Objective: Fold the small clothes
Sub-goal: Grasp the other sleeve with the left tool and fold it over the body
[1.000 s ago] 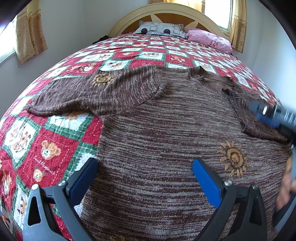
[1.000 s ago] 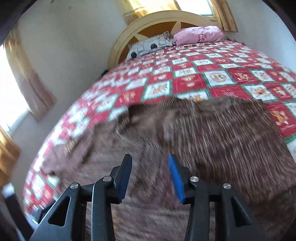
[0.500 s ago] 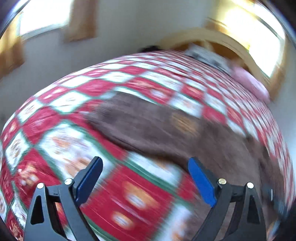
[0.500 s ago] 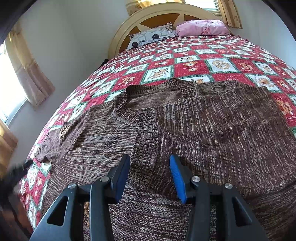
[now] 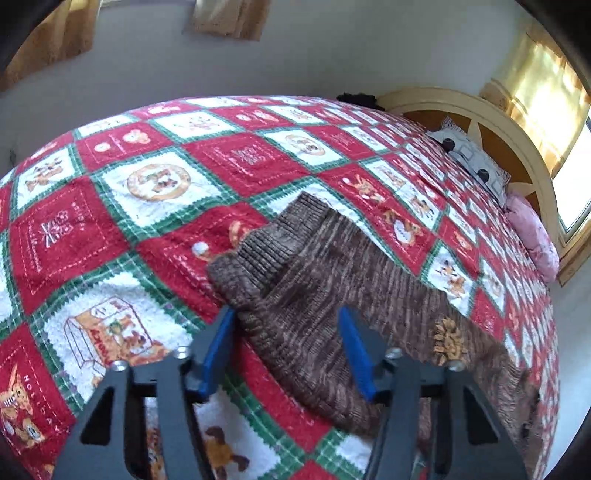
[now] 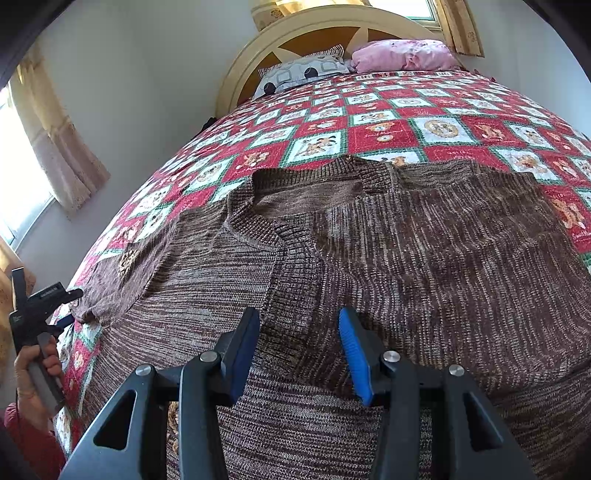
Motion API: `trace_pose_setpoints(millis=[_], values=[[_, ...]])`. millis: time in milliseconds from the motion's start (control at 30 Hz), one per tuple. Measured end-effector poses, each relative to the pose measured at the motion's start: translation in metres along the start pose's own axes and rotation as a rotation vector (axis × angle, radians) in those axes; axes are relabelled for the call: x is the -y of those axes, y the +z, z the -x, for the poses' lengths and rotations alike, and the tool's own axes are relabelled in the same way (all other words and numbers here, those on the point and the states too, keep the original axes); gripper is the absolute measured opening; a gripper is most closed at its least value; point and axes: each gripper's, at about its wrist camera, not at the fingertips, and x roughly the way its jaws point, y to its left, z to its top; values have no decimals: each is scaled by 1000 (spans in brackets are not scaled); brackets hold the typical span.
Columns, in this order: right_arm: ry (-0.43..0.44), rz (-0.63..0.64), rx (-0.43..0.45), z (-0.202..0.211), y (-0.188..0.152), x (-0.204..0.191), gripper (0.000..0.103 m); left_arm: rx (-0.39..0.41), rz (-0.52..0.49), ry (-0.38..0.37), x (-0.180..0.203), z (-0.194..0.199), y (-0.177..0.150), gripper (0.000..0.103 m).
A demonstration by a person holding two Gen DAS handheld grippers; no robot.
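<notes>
A brown knit sweater lies spread on the bed, collar toward the headboard. Its left sleeve stretches out in the left wrist view, ribbed cuff at its end. My left gripper is open, its jaws straddling the sleeve just behind the cuff, close to the fabric. It also shows in the right wrist view, held by a hand at the sleeve end. My right gripper is open and empty, low over the sweater's chest below the collar.
The bed carries a red, green and white patchwork quilt. A grey patterned pillow and a pink pillow lie against the cream headboard. A wall and curtained window run along the left.
My left gripper has swung left from over the sweater's body to the left sleeve cuff and narrowed its jaws. My right gripper has stayed over the chest.
</notes>
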Motion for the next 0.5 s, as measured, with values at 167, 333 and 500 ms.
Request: trace_pose_setpoints(millis=[167,333,500], values=[[2,-2,1,0,0,0,47,5,43,-38,-17,-2,6,12],[25,-22,6,0,0,4,47,15,-29,-68,8,3,13,9],[74,-82,37,6,-1,16,47,94,-265,-196,95,43,2,9]])
